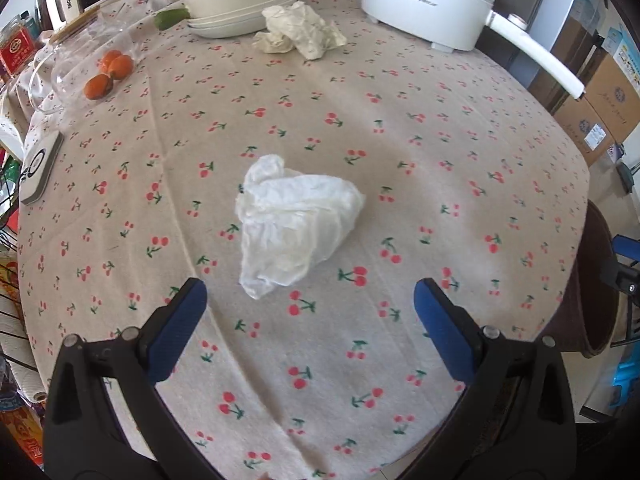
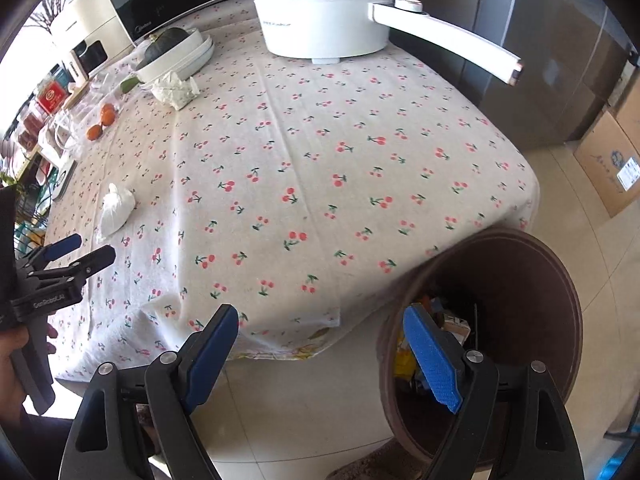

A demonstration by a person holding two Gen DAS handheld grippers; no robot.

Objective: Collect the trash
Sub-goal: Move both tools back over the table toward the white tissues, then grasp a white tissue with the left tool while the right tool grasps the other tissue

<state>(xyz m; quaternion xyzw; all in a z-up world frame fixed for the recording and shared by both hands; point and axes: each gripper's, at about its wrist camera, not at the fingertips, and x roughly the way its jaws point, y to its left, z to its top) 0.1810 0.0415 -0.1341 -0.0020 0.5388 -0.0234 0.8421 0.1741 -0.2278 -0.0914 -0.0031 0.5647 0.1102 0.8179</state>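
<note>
A crumpled white tissue (image 1: 296, 224) lies on the cherry-print tablecloth (image 1: 400, 200), just ahead of my left gripper (image 1: 310, 292), whose jaws stand wide apart with nothing between them. The right wrist view shows the same tissue (image 2: 116, 208) with the left gripper (image 2: 86, 250) close beside it. A second crumpled tissue (image 1: 304, 32) rests by the stacked plates, also visible from the right (image 2: 176, 90). My right gripper (image 2: 320, 320) is open and empty, off the table's edge above the floor. Its right finger hangs over a brown trash bin (image 2: 540, 280) holding some rubbish.
A white electric pot (image 1: 432, 0) with a long handle stands at the table's far side. Stacked white plates (image 1: 240, 20) hold a dark squash. A glass jar with orange fruit (image 1: 108, 72) lies at the left. Cardboard boxes (image 2: 612, 168) sit on the floor.
</note>
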